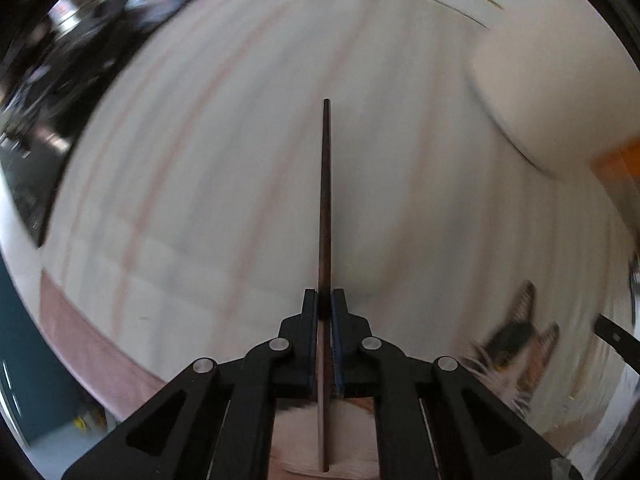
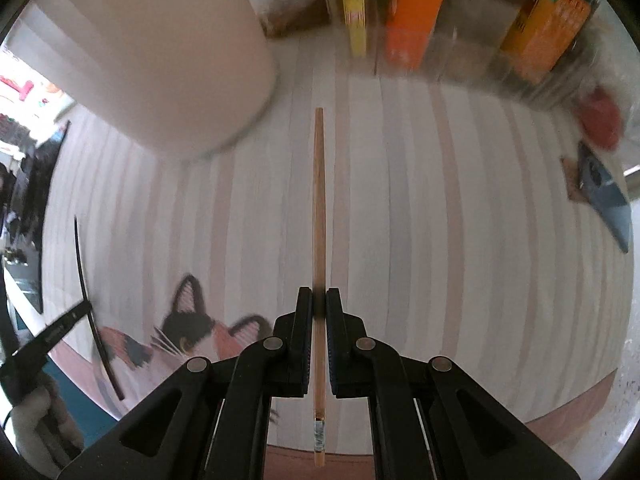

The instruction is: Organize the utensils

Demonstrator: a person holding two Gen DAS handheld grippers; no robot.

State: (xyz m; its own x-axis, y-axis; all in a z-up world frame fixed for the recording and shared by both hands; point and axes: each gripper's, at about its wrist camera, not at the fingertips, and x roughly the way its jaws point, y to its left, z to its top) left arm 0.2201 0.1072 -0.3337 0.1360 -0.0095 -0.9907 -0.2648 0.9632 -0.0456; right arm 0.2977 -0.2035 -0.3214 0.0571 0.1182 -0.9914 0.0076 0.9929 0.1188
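My left gripper is shut on a dark brown chopstick that points straight ahead above the striped cloth. My right gripper is shut on a light bamboo chopstick, also pointing straight ahead. A tall cream cylinder holder stands ahead to the left of the right gripper; it also shows in the left wrist view at the upper right. The left gripper with its dark chopstick shows at the left edge of the right wrist view.
A pink-and-white striped cloth with a calico cat picture covers the table. Boxes and jars line the back. A red object and a blue-grey item lie at the far right. The table edge runs near the bottom.
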